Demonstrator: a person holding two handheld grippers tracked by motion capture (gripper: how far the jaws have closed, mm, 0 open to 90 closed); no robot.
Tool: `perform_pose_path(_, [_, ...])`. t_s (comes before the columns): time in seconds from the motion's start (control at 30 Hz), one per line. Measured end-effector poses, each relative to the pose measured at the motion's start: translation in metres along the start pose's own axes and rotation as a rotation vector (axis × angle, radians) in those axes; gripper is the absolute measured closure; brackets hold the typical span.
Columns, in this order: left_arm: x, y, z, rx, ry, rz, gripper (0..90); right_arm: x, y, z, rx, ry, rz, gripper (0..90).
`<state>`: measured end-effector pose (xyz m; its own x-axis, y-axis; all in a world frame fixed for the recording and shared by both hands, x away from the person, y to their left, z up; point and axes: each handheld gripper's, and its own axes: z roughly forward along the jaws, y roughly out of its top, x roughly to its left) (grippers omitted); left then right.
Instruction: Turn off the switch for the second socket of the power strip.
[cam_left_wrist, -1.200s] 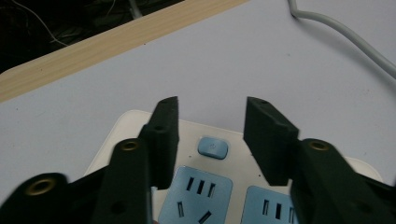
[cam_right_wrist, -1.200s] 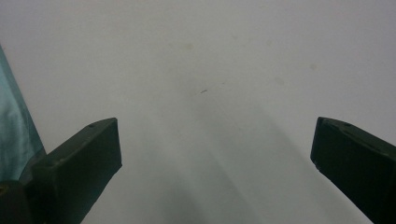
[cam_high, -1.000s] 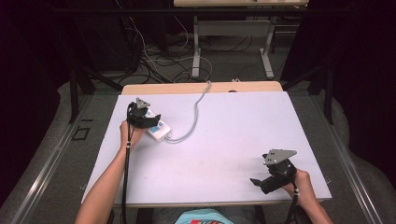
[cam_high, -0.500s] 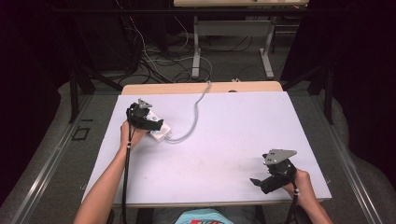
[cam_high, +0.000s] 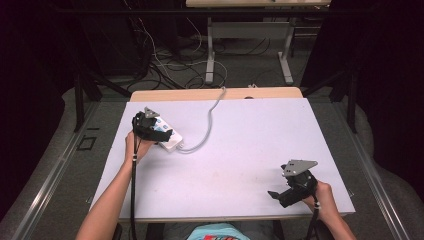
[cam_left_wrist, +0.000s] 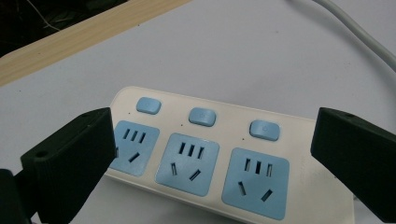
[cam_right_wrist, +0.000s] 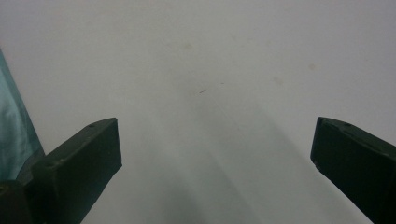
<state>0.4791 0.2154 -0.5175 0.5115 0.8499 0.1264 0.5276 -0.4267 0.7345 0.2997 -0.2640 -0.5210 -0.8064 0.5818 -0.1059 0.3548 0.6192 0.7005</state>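
Observation:
A white power strip (cam_left_wrist: 201, 158) with three blue sockets and three blue switches lies flat at the table's left (cam_high: 169, 140). Its grey cable (cam_high: 207, 125) curves off over the far edge. My left gripper (cam_left_wrist: 215, 135) hovers at the strip (cam_high: 165, 133). Its jaws have just been opening and now stand wide, one past each end of the strip, with the pads clear of it. Near the front right of the table my right gripper (cam_high: 279, 196) rests in the hand, open, with only bare white table between its jaws (cam_right_wrist: 215, 149).
The white tabletop (cam_high: 250, 145) has a wooden strip (cam_high: 215, 94) along its far edge. Beyond it stand desk legs and tangled cables on the floor (cam_high: 165, 65). A teal garment (cam_right_wrist: 14, 135) shows at the left of the right gripper view.
The left gripper has edged slightly at the power strip. The strip, its cable and the right gripper lie where they were.

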Motion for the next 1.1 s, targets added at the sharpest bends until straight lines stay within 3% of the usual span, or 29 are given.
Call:
perform_pose_path(0.57, [-0.003, -0.014, -0.026, -0.013, 0.027, 0.006, 0.0, 0.0, 0.0, -0.001, -0.003, 0.0, 0.001, 1.6])
perform_pose_path(0.9, [-0.017, -0.023, -0.044, -0.015, 0.019, 0.007, 0.0, -0.001, 0.0, -0.001, -0.005, 0.003, -0.004, 1.6])
perform_pose_path(1.1, [-0.031, -0.03, -0.054, -0.015, 0.021, 0.05, 0.0, 0.0, 0.001, -0.001, -0.003, 0.002, -0.003, 1.6])
